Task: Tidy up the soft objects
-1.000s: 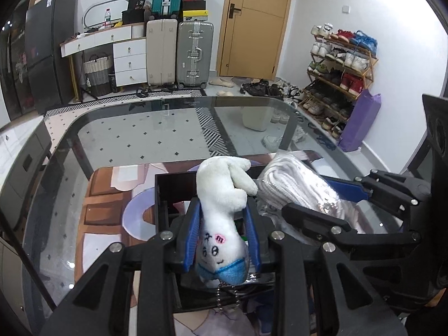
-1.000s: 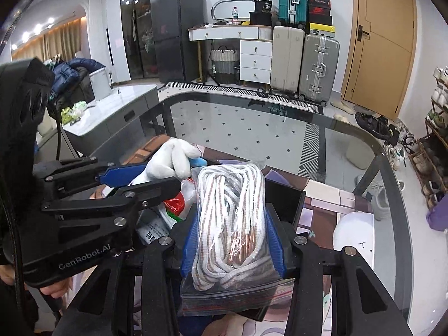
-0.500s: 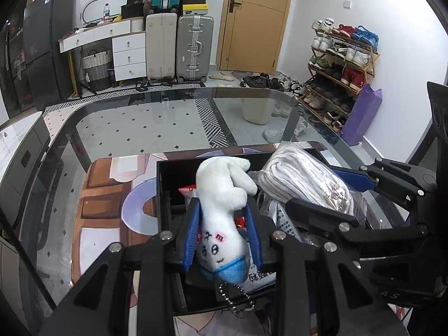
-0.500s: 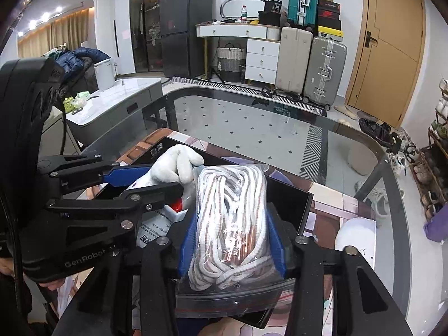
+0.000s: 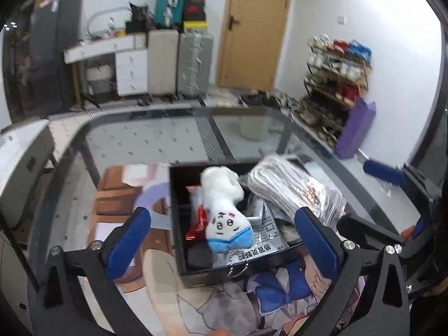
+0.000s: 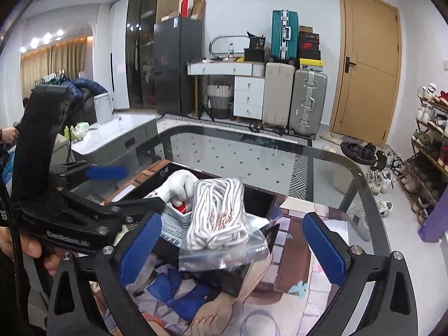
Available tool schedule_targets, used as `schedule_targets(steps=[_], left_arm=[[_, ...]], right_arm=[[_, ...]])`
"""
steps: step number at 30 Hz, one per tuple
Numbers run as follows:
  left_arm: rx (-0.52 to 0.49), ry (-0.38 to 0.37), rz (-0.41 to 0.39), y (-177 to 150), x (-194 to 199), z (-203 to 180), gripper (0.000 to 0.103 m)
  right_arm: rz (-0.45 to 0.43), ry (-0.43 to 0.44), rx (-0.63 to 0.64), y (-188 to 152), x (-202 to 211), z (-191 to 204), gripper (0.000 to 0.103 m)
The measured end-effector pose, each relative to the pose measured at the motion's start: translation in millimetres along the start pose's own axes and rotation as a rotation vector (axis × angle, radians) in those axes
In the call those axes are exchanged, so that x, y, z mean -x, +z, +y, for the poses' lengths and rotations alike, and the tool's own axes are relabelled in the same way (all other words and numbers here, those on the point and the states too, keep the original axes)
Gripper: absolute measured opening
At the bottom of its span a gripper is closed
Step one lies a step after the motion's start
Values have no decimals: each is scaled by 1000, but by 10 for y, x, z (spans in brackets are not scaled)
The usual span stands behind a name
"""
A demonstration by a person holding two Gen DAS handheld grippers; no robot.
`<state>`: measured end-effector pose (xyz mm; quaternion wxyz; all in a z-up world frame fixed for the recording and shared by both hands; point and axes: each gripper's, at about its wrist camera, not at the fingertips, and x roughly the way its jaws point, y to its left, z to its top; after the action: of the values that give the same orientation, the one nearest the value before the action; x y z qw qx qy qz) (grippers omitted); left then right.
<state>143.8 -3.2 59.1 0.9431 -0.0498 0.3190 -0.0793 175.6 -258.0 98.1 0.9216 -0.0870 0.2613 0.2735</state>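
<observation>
At the bottom of each wrist view, the left claw (image 5: 221,240) and right claw (image 6: 232,243) are opening, pads clear of everything. Mid-frame, the white plush toy with a blue base (image 5: 224,210) and the clear bag of white rope (image 6: 221,218) are lying in the black open box (image 5: 176,224) on the glass-topped counter (image 6: 252,151).

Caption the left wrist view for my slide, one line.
Left claw opening over the black box, white plush toy and bagged rope lying released inside.
</observation>
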Motion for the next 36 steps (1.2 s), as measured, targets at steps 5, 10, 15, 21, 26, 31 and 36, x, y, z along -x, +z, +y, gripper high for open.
schedule_targets(steps=[5,10,15,21,26,31,36], left_arm=[[17,25,-53,-86,205,72,103],[50,35,-112,-198,341,169,103],[42,53,-113,-309,304,187,103],[47,80,-109,-410,217,180,103],[27,100,-123,-457,172,166,103],[36,98,-131,-496,169,168,103],[33,113,-141,-508,187,166,103]], right_arm=[[-52,-9,-39,-140,152,-33,102],[-69,-9,-52,-236,221,2,102],[-74,-3,-59,-312,222,57,102],[-76,7,-39,-393,189,142,102],[-88,16,-42,-395,166,168,102],[-103,18,-42,-406,166,176,102],[-111,13,-27,-426,171,192,102]])
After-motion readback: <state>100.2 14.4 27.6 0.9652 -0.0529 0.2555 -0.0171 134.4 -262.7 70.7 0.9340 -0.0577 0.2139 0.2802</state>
